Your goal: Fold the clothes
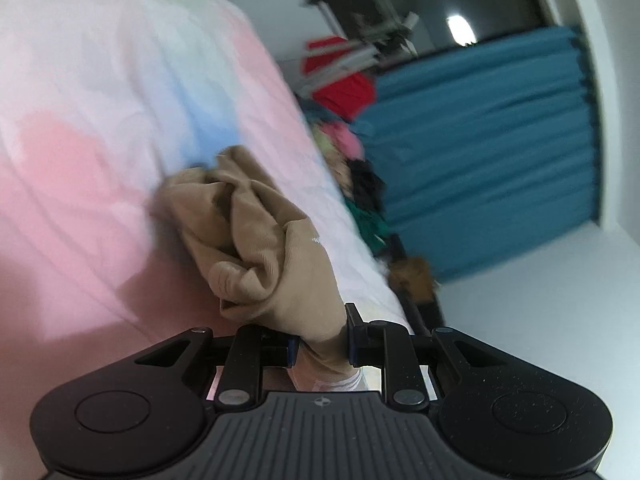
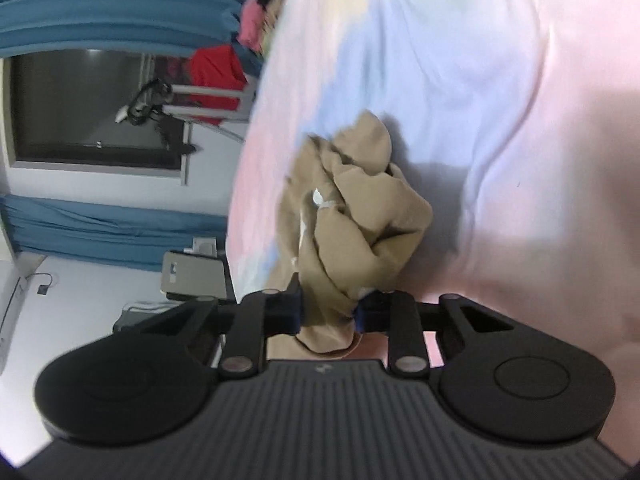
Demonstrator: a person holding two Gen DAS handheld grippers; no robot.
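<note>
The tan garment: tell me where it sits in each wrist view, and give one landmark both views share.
Left wrist view: the tan garment runs from lower centre up to mid-frame, bunched, pinched in the left gripper.
Right wrist view: it fills the centre, crumpled, pinched in the right gripper.
Shared landmark: the pastel bedsheet behind it.

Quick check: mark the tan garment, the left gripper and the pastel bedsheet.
tan garment [image 1: 256, 240], left wrist view, crumpled middle.
left gripper [image 1: 320, 350], left wrist view, midway between fingertips.
pastel bedsheet [image 1: 100, 120], left wrist view, bare pink area.

Tan garment [image 1: 256, 236]; pastel pink-blue-white blotched sheet [image 1: 100, 120]; teal curtain [image 1: 480, 140]; black claws.
</note>
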